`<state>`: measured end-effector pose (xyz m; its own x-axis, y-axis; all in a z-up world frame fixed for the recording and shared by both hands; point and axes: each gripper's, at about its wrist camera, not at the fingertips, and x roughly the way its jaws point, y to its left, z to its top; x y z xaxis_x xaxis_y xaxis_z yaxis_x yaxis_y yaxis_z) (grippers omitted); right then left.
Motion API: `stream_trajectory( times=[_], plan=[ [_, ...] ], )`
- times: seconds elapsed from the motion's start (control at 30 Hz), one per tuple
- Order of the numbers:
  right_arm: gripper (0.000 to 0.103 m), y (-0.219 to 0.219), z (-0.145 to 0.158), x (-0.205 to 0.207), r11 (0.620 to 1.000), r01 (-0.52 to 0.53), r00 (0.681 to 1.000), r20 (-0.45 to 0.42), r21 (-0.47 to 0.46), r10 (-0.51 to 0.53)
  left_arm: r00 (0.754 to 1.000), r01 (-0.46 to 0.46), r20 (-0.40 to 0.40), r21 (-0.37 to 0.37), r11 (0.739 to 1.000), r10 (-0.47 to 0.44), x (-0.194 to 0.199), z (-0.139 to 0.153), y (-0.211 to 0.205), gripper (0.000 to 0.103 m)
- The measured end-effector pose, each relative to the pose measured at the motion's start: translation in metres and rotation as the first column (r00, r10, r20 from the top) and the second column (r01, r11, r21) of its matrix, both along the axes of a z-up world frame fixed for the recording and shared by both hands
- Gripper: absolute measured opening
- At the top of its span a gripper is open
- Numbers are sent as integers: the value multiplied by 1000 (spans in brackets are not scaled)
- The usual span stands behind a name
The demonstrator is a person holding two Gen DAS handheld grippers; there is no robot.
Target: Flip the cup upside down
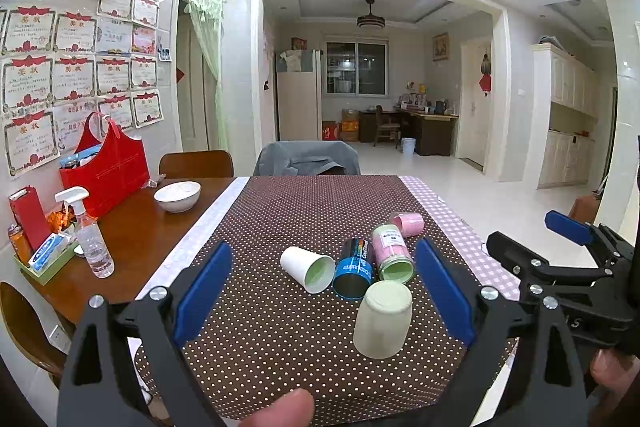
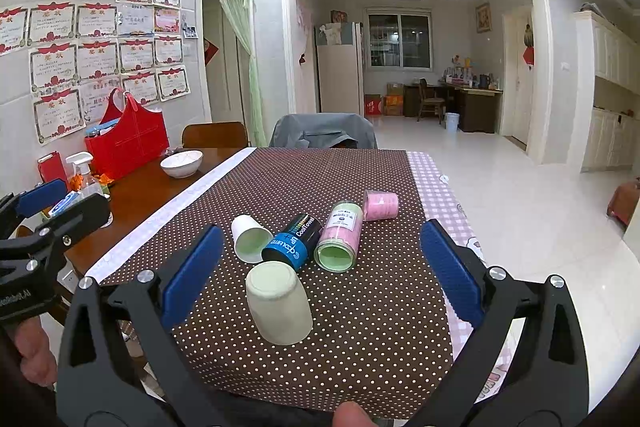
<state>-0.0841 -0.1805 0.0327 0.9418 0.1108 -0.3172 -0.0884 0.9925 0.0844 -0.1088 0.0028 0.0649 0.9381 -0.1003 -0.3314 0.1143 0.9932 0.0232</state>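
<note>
A pale green cup [image 1: 383, 321] stands upside down on the brown dotted cloth [image 1: 280, 219], nearest me; it also shows in the right wrist view [image 2: 279, 307]. Behind it lie on their sides a white cup [image 1: 307, 269] [image 2: 251, 238], a black and blue can [image 1: 354, 267] [image 2: 294, 241], a pink jar [image 1: 391, 253] [image 2: 339, 235] and a small pink cup [image 1: 408, 224] [image 2: 381, 205]. My left gripper [image 1: 323, 293] is open and empty, just short of the cups. My right gripper [image 2: 320, 273] is open and empty, also held back from them.
A wooden table [image 1: 132, 239] carries a white bowl [image 1: 177, 196], a spray bottle [image 1: 90, 239], a red bag [image 1: 106, 171] and a tissue tray [image 1: 48, 259] at the left. A chair with a grey jacket [image 1: 308, 158] stands at the far edge. The right gripper's body [image 1: 560, 267] is at the right.
</note>
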Motion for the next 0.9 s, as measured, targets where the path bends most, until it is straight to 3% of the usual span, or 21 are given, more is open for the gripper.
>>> stream_trajectory(
  times=[0.9],
  plan=[
    [97, -1, -3, 6, 1000, -17, 999, -30, 16, 17, 1000, 11, 26, -29, 1000, -10, -2, -3, 4, 92]
  ],
)
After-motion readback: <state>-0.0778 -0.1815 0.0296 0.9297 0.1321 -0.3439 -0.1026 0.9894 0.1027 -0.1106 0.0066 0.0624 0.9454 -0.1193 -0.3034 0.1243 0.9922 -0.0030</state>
